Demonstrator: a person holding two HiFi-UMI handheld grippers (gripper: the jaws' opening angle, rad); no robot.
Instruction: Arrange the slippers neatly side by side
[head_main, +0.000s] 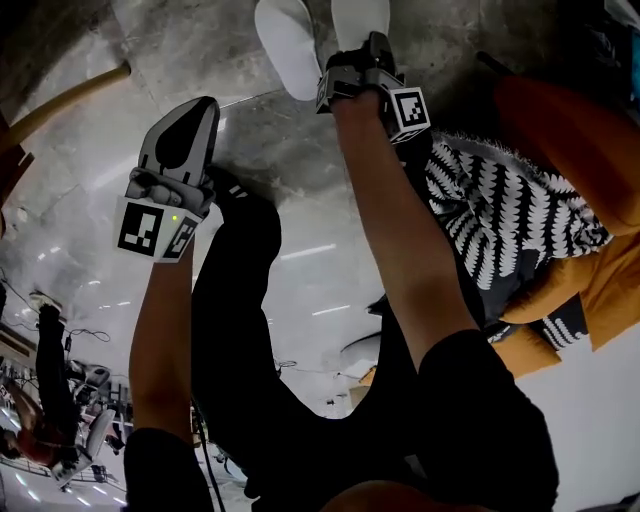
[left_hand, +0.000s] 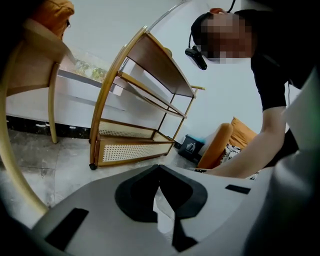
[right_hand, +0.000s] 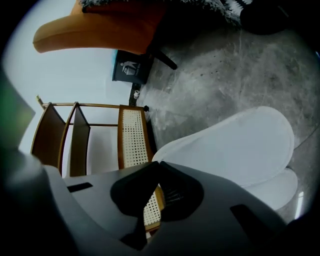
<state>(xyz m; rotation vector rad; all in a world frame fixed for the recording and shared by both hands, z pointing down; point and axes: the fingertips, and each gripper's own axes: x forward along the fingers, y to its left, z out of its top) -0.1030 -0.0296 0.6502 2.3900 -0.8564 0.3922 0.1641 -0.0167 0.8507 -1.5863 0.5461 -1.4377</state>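
Observation:
Two white slippers lie on the grey stone floor at the top of the head view, one (head_main: 288, 45) to the left of the other (head_main: 358, 18). My right gripper (head_main: 375, 42) hangs right over them, jaws shut with nothing between them. In the right gripper view the same slippers (right_hand: 235, 147) (right_hand: 277, 187) lie overlapping just right of the shut right gripper (right_hand: 159, 164). My left gripper (head_main: 207, 104) is off to the left of the slippers, above bare floor, also shut and empty. In the left gripper view the left gripper (left_hand: 159, 166) shows its tips together.
An orange armchair (head_main: 585, 150) with a black-and-white patterned cushion (head_main: 500, 200) stands at the right. A wood and rattan shelf (left_hand: 145, 100) (right_hand: 132, 140) stands by the white wall, a small dark bin (left_hand: 190, 145) beside it. The person's black trousers (head_main: 240, 330) fill the middle.

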